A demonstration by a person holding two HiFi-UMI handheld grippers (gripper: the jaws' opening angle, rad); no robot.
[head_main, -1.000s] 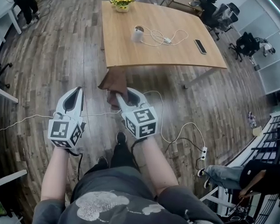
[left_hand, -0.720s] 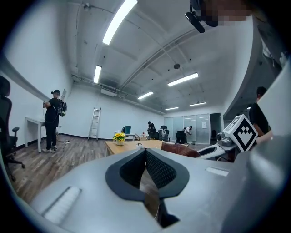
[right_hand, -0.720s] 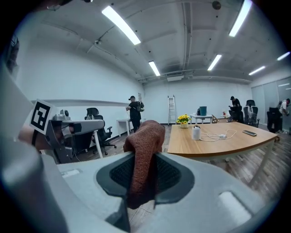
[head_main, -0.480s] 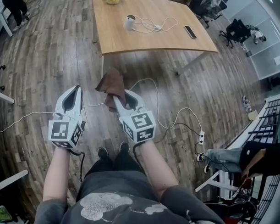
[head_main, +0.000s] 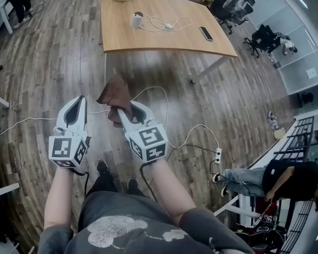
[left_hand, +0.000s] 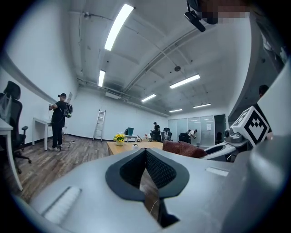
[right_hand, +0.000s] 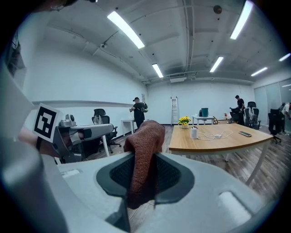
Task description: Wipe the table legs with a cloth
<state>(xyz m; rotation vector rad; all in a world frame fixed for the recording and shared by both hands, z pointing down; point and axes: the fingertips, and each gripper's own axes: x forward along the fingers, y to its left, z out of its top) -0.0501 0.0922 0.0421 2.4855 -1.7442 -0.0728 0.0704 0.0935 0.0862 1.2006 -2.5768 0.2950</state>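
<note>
My left gripper (head_main: 79,99), lower left of frame, has its jaws closed on nothing. My right gripper (head_main: 126,111), at centre, is clamped on the brown cloth (head_main: 114,91), held over the floor, apart from the worktop (head_main: 151,37) at upper centre.

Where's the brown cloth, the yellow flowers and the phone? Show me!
cloth (right_hand: 145,141), right gripper view, on its upright folded middle.
yellow flowers (right_hand: 184,120), right gripper view, on the blooms.
phone (head_main: 206,33), head view, on its dark face.
</note>
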